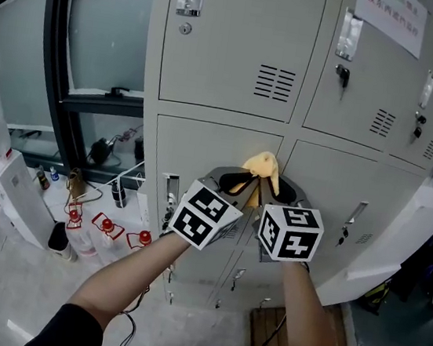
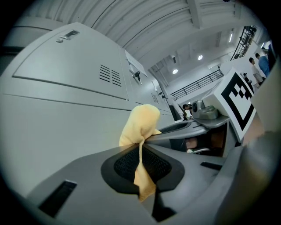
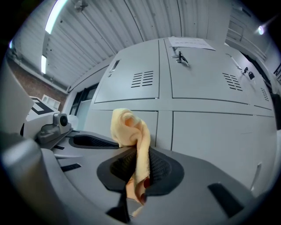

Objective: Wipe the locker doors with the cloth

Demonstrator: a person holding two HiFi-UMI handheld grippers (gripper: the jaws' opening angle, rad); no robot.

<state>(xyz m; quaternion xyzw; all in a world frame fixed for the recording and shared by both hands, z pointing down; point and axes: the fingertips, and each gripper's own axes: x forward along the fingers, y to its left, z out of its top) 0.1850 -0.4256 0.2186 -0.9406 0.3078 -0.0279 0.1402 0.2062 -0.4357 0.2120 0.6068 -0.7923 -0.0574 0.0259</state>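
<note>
Gripped the yellow cloth [image 1: 263, 169] in the closed jaws of left gripper [image 2: 141, 149] and right gripper [image 3: 138, 154] alike. Bunched up beyond the jaw tips, tail trailing back between them, near the locker doors [image 1: 233, 44].

A white paper notice [image 1: 391, 17] on the far upper-right locker door [image 1: 387, 80] carries printed lines of characters (too small and blurred to read). Nearer, the left cube [image 1: 204, 215] and the right cube [image 1: 291, 233] show black-and-white square code patterns. No wording can be read.
</note>
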